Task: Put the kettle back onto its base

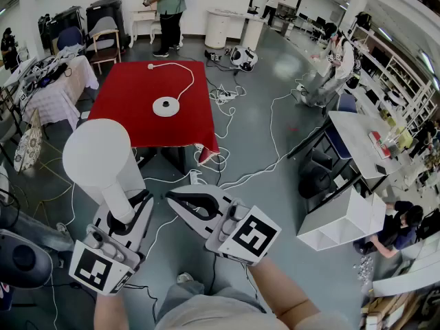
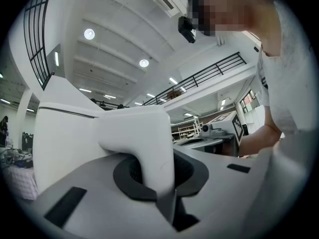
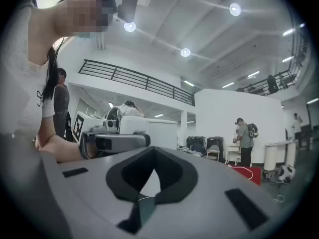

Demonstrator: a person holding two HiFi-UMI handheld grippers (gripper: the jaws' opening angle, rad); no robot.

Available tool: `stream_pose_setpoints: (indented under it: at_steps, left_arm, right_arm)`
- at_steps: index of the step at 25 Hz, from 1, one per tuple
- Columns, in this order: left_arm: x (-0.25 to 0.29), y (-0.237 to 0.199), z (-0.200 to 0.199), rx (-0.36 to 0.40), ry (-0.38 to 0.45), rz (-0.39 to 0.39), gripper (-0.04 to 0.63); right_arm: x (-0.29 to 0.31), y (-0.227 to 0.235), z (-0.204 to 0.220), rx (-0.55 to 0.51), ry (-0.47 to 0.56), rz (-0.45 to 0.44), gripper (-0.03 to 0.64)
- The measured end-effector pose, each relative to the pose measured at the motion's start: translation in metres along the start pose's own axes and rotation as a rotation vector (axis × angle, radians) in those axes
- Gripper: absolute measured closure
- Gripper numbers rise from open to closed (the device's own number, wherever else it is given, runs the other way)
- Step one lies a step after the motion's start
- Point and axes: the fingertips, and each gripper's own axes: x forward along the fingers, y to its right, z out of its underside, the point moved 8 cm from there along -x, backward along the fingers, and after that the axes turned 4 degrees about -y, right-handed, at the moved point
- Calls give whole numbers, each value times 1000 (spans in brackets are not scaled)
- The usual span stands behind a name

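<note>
The white kettle [image 1: 96,158] hangs above the grey floor at the lower left of the head view. My left gripper [image 1: 127,215] is shut on its handle [image 2: 149,148], and the kettle's body [image 2: 65,138] fills the left of the left gripper view. Further off, the round white base [image 1: 166,106] lies on the red table [image 1: 130,115], its cord curling toward the far edge. My right gripper [image 1: 189,203] is beside the kettle, shut and empty; in the right gripper view its jaws [image 3: 149,183] meet with nothing between them.
White and black cables [image 1: 227,115] trail across the floor right of the red table. A white shelf unit [image 1: 344,222] stands at the right, cluttered tables [image 1: 48,88] at the left. A person [image 1: 168,12] stands behind the red table, with others at the right.
</note>
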Motion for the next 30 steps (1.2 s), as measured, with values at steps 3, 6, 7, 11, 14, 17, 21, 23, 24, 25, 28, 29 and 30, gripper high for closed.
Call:
stream_pose_setpoints:
  at_steps: [3,6,7,11,14,17,21,23,24,25,28,29,30]
  left_arm:
    - [1,-2,0,0,1,-5,558]
    - [4,-3,0,6,1,-7,558]
    - [4,-4,1,8,-1,-8,558]
    - [7,-10,1,8,4,-11,558]
    - [8,-11,3,4,8,-9,558]
    - [12,-11,2,9,12,2,558]
    - [24,-16,4,14,11,13,558]
    - [33,-16,5,11,7,12,558]
    - [40,-15,5,12,6,9,558]
    - [47,-14,5,15,5,5,558]
    - [76,-11,6,20,3,-8,558]
    - [85,-10,6,20,3,-17,558]
    - [95,-9,7,20,2,-31,558]
  right_arm:
    - [1,2,0,8,-1,-2,609]
    - [1,5,2,5,3,-1,609]
    - [2,6,2,2,5,-2,609]
    - [6,10,4,1,7,2,609]
    - [5,14,9,50,24,-2,609]
    - [2,21,11,122,41,-30,609]
    - [3,33,10,60,30,-2,609]
    - [1,44,11,27,25,17,609]
    - [-1,51,12,29,26,18,609]
    - [-3,60,14,42,28,13,609]
    - [-12,89,20,86,32,-3,609]
    - [-15,100,22,90,29,-12,609]
    - [-17,111,24,92,26,-28,609]
